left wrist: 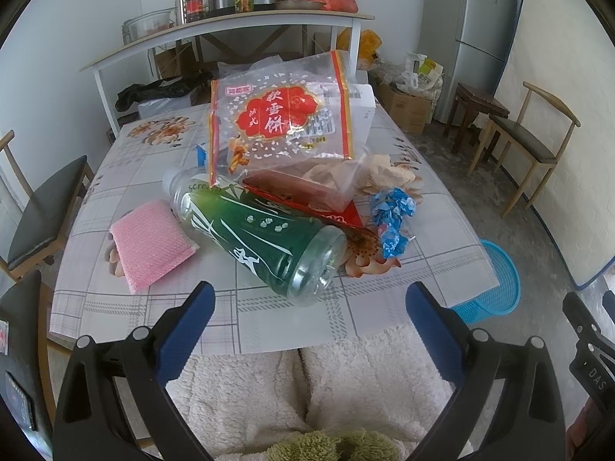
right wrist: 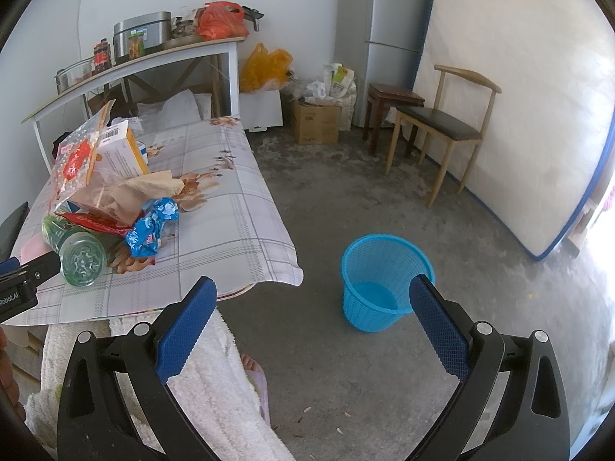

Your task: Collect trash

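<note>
A pile of trash lies on the table (left wrist: pixel 161 307): a green-labelled plastic bottle (left wrist: pixel 257 230) on its side, a clear and red snack bag (left wrist: pixel 284 123), a red wrapper (left wrist: pixel 342 217), a crumpled blue wrapper (left wrist: pixel 392 217) and crumpled brown paper (left wrist: pixel 388 173). My left gripper (left wrist: pixel 310 299) is open and empty just before the bottle's base. My right gripper (right wrist: pixel 313 296) is open and empty over the floor, near the blue mesh bin (right wrist: pixel 378 280). The bottle (right wrist: pixel 78 255) and blue wrapper (right wrist: pixel 152 226) also show in the right wrist view.
A pink sponge cloth (left wrist: pixel 150 244) lies left of the bottle. The bin (left wrist: pixel 496 284) stands on the floor right of the table. Chairs (right wrist: pixel 442 123), a fridge (right wrist: pixel 384 38), a mattress (right wrist: pixel 519 115), boxes and a shelf table (left wrist: pixel 230 34) surround the area.
</note>
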`<state>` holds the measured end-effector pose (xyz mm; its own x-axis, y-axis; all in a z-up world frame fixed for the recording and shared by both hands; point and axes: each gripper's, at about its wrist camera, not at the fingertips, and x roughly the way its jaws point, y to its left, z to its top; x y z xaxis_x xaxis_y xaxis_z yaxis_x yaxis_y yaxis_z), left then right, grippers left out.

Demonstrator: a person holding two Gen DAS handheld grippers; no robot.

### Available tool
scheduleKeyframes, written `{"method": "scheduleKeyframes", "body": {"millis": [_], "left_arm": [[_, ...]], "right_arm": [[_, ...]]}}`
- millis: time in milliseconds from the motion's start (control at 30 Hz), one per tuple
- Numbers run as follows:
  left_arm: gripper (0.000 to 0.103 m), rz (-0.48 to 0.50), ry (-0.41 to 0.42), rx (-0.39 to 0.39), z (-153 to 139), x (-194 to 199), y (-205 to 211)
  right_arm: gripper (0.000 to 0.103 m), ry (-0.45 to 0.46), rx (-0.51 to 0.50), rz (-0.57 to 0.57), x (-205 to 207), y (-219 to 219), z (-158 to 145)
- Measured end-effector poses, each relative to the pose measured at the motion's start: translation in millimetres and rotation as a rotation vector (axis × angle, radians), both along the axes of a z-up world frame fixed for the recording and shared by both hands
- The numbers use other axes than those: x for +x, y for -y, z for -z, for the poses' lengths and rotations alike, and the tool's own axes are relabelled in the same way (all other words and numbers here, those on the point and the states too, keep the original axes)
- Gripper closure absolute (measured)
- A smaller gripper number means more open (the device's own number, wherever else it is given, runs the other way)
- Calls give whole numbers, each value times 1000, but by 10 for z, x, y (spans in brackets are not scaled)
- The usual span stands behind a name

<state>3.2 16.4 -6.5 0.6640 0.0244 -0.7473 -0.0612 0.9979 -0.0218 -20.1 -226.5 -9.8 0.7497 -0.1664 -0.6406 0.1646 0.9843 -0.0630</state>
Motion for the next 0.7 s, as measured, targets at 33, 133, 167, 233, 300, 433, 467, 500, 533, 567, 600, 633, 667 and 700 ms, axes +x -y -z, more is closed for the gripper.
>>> {"method": "scheduleKeyframes", "body": {"millis": [33,133,167,233,300,433,467,500,533,567,600,633,667,700], "left_arm": [[6,0,0,0,0,0,0],[6,-1,0,0,-3,1,-4],[6,-1,1,1,-4,0,-4],[6,-1,1,0,-2,0,-6],[6,-2,0,0,-10,0,-9],[6,-1,1,0,-10,-1,-10],[6,-2,1,0,-10,-2,-10],[6,-2,2,0,-10,-2,-10],[6,-2,2,0,-10,-1,-10],[6,-1,1,0,-9,-1,-10],[6,-2,1,0,-9,-1,-10],[6,-2,0,-1,-8,0,-11],[6,-2,-1,-1,-8,-1,-12],[6,-1,0,0,-9,-2,-10]], "right_arm": [[7,0,0,0,8,16,2],[7,1,0,-1,19,2,-2],[7,1,0,-1,19,2,-4],[7,0,0,-1,20,3,-5],[7,0,0,0,23,-9,-6],[7,0,0,0,23,-4,-8],[7,0,-1,0,25,-15,-10],[7,0,0,0,24,-12,-10],[7,1,0,0,23,-10,-9],[7,1,0,0,26,-18,-8],[7,0,0,1,28,-19,-7],[7,0,0,0,23,-9,-7],[7,0,0,0,23,-9,-7],[7,-1,0,0,25,-15,-7]]}}
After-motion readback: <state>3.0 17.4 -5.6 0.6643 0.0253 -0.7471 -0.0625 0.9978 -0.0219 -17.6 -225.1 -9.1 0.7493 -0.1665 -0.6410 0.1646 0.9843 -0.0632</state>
